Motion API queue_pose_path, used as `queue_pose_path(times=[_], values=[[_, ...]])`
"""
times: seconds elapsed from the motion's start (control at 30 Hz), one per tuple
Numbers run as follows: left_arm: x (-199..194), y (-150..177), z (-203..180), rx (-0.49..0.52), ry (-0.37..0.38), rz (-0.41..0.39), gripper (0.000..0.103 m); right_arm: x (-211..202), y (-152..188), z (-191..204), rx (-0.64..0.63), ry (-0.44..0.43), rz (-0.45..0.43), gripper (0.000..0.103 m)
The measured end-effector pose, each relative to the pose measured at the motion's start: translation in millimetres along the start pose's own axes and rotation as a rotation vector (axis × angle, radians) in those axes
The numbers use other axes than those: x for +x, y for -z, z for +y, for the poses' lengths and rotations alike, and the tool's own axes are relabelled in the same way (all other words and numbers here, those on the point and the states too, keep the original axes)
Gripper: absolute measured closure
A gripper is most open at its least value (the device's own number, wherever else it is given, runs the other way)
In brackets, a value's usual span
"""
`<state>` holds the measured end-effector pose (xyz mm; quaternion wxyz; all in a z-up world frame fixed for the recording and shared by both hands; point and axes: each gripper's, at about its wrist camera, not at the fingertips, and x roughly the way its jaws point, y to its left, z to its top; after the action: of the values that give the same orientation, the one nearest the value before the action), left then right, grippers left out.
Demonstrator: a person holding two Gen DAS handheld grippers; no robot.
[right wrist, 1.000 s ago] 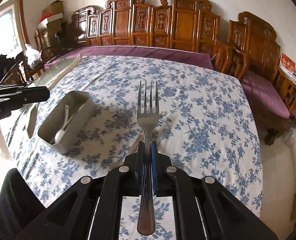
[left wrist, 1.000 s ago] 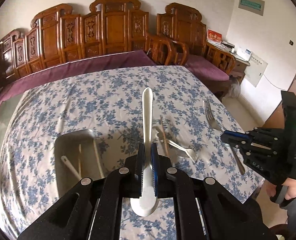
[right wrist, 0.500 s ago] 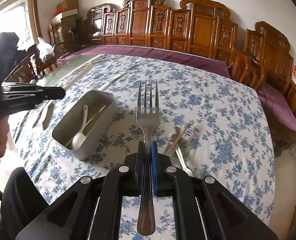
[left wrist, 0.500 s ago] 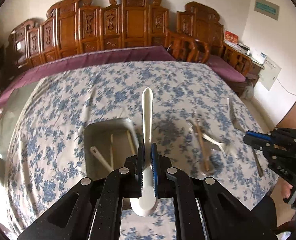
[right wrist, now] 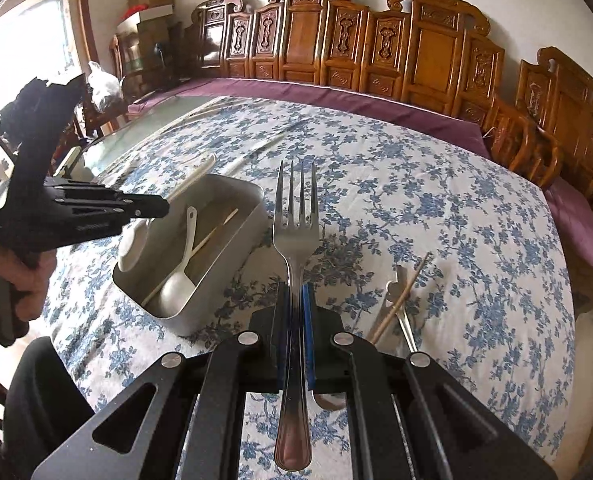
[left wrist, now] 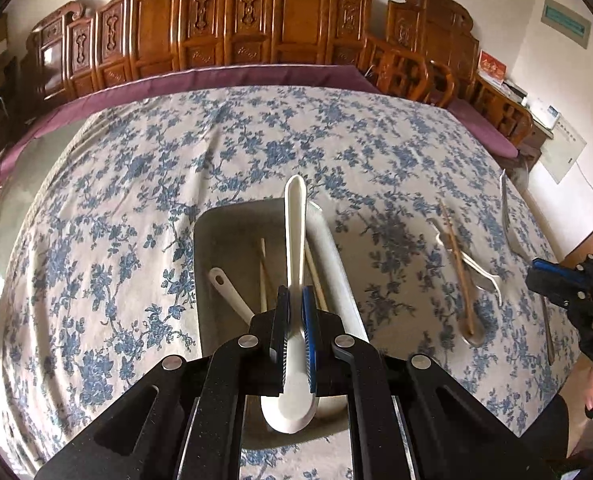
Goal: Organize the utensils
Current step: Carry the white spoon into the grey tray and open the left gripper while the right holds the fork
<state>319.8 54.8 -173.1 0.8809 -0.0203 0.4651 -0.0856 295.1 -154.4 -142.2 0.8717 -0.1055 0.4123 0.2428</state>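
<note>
My left gripper (left wrist: 294, 300) is shut on a white ceramic spoon (left wrist: 295, 240), held above the metal tray (left wrist: 216, 264). The tray (right wrist: 232, 192) holds another white spoon (right wrist: 178, 276) and chopsticks (right wrist: 212, 236). My right gripper (right wrist: 294, 296) is shut on a steel fork (right wrist: 296, 232), tines forward, to the right of the tray. The left gripper also shows in the right wrist view (right wrist: 152, 206), over the tray's left side. A steel spoon (left wrist: 476, 272) and a chopstick (left wrist: 456, 264) lie on the cloth; they also show in the right wrist view (right wrist: 400, 304).
The table has a blue floral cloth (left wrist: 256, 140) with a purple edge. Carved wooden chairs (right wrist: 376, 40) line the far side. The right gripper shows at the right edge of the left wrist view (left wrist: 576, 292).
The left gripper with the white spoon has moved left over the tray. The right gripper with the fork has drawn closer to the tray.
</note>
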Motion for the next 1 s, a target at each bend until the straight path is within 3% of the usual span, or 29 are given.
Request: queue_pose_path(times=[0.53, 0.73, 0.87, 1.0], values=[[41.9, 14.5, 14.7, -0.019, -0.007, 0.078, 0.096, 24.2, -12.3, 24.0, -0.008, -0.047, 0.013, 0.095], [24.9, 16.7, 22.0, -0.014, -0.013, 0.061, 0.095, 29.3, -18.9, 37.9, -0.016, -0.065, 0.010, 0.095], [5.6, 20.4, 25.7, 0.016, -0.038, 0.027, 0.082, 35.8, -23.4, 49.3, -0.022, -0.076, 0.011, 0.095], [-10.7, 25.4, 31.0, 0.032, -0.055, 0.002, 0.081, 42.2, -27.2, 61.3, -0.031, -0.085, 0.015, 0.095]])
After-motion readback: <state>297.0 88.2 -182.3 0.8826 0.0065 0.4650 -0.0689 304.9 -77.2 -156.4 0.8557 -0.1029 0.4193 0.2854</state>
